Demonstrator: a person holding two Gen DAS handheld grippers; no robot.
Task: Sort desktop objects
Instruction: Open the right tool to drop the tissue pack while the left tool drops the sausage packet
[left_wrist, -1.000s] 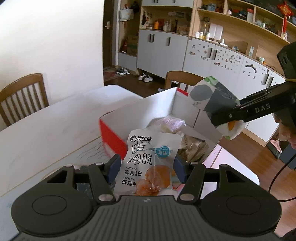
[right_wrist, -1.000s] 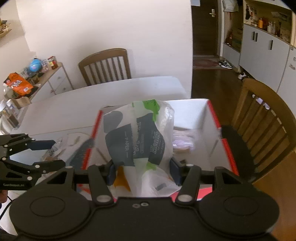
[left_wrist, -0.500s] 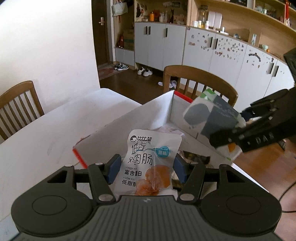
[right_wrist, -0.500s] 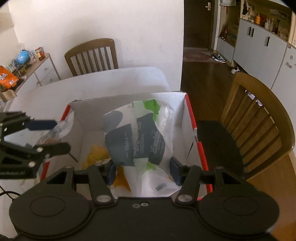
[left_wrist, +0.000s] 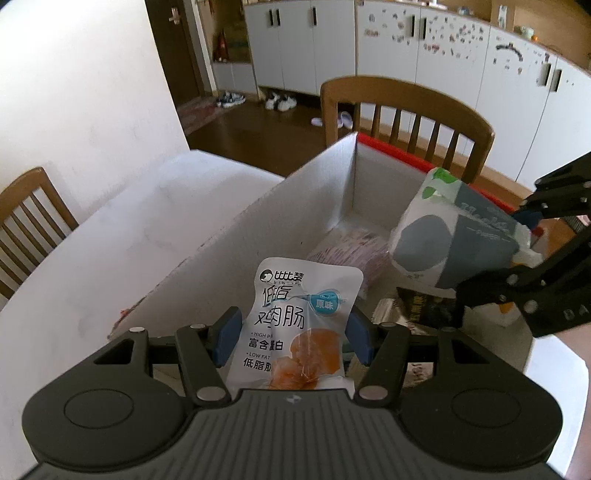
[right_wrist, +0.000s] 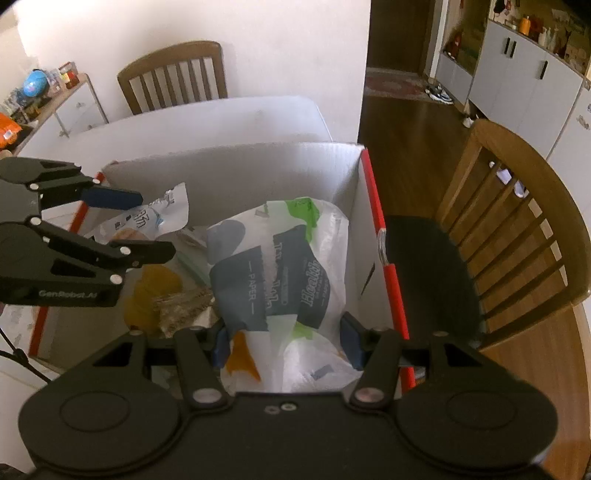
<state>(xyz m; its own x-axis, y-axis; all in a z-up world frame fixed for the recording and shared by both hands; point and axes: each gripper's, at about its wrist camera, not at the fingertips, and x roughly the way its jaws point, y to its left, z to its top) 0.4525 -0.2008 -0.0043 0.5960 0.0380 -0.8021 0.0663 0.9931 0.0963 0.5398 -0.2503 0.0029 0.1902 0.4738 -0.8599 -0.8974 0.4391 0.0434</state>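
Note:
My left gripper (left_wrist: 291, 338) is shut on a white chicken-sausage snack pouch (left_wrist: 295, 325) and holds it over the near side of an open white cardboard box with red edges (left_wrist: 295, 199). My right gripper (right_wrist: 284, 345) is shut on a white, grey and green paper-tissue pack (right_wrist: 277, 277) and holds it down inside the same box (right_wrist: 258, 162). In the left wrist view the tissue pack (left_wrist: 454, 243) and right gripper (left_wrist: 524, 258) are at the right. In the right wrist view the left gripper (right_wrist: 147, 225) and its pouch (right_wrist: 155, 218) are at the left.
The box holds a pinkish wrapped packet (left_wrist: 347, 251), a dark snack pack (left_wrist: 424, 306) and a yellow item (right_wrist: 155, 291). The box stands on a white table (left_wrist: 110, 251). Wooden chairs stand beyond the box (left_wrist: 406, 114) and at its right (right_wrist: 517, 229).
Both grippers have moved forward and down over the box. The tissue pack has gone lower into the box, and the pouch now hangs above the box's inside.

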